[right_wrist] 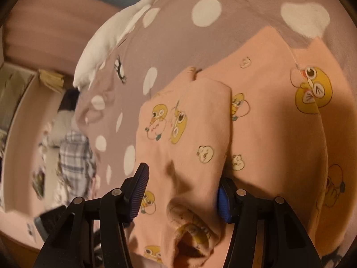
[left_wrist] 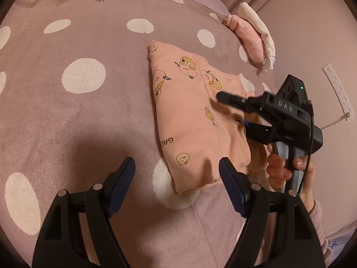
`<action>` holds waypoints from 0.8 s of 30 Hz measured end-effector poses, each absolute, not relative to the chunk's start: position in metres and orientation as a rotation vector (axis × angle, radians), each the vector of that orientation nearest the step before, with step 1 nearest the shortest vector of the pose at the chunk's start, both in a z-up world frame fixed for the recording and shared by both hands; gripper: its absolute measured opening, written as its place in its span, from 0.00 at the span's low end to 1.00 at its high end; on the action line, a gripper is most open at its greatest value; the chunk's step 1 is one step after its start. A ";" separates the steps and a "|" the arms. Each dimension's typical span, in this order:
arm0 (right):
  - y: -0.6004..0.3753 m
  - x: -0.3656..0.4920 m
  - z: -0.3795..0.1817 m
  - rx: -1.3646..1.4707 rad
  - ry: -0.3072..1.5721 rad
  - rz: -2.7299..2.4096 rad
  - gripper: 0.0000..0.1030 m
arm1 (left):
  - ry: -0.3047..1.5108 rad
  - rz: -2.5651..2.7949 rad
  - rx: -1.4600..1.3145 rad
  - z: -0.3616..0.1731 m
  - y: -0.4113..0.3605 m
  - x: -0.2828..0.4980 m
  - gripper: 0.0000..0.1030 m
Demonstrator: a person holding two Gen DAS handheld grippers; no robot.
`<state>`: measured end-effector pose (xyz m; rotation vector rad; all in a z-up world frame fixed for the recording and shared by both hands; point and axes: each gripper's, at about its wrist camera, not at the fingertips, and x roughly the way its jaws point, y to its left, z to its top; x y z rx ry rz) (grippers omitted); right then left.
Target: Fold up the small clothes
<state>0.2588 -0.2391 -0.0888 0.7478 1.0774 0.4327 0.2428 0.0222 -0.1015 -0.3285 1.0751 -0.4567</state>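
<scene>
Bedding is filling both views: a mauve bedspread (left_wrist: 89, 116) with white dots is carrying everything. On it a peach cartoon-print garment (left_wrist: 191, 116) is lying partly folded, spreading from the centre of the left wrist view toward 4 o'clock. At 2 o'clock, near the bed's edge, a pile of folded pink and white clothes (left_wrist: 254, 38) is sitting well apart from it.

Folding of this garment is, by my reading, midway: one flap is already lying over the body, and a bunched section with a ribbed cuff (right_wrist: 191, 230) is rising between the right gripper's fingers in the right wrist view at 6 o'clock.

The right gripper (left_wrist: 232, 114) is reaching in from 3 o'clock, angled down onto the cloth, its upper finger lying across the top layer and the lower one tucked at the fabric's edge. Its jaws are standing partway apart around the bunched cloth; whether the pads are actually pressing on it I cannot tell. The person's hand (left_wrist: 287, 163) is wrapping the handle, a pink sleeve showing at 5 o'clock.

The left gripper (left_wrist: 177, 167) is hovering released at 6 o'clock, jaws wide, one fingertip just over the garment's near hem, holding nothing.

The next move probably calls for a firm pinch on the bunched section, then carrying it across the body while the left gripper is pinning or lifting the near hem.
</scene>
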 end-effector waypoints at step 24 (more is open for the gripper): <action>-0.297 0.229 -0.054 0.412 1.006 0.198 0.12 | 1.073 -0.537 -0.289 -0.088 -0.041 0.253 0.75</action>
